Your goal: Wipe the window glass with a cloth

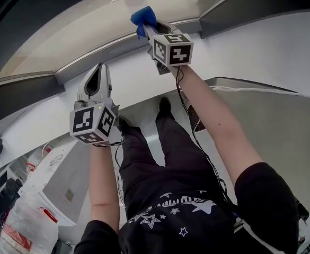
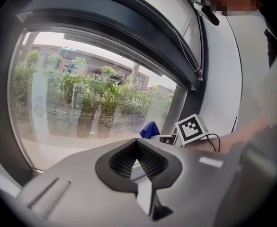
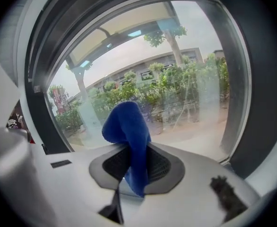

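Observation:
A blue cloth (image 3: 129,141) is pinched in my right gripper (image 3: 136,162), folded up over the jaws and bulging toward the window glass (image 3: 176,89). In the head view the same blue cloth (image 1: 143,19) sits at the tip of the right gripper (image 1: 148,29), held up against the lower edge of the window glass (image 1: 107,20). My left gripper (image 1: 96,81) hangs lower and to the left, jaws shut with nothing between them. From the left gripper view, the left gripper (image 2: 137,157) points at the window glass (image 2: 81,98), and the blue cloth (image 2: 150,129) shows at the right.
A dark window frame (image 1: 33,86) runs along the bottom of the pane above a white wall (image 1: 271,46). A black vertical frame post (image 3: 235,79) borders the glass on the right. White furniture and a bag (image 1: 33,194) stand on the floor at the left, beside the person's legs (image 1: 160,152).

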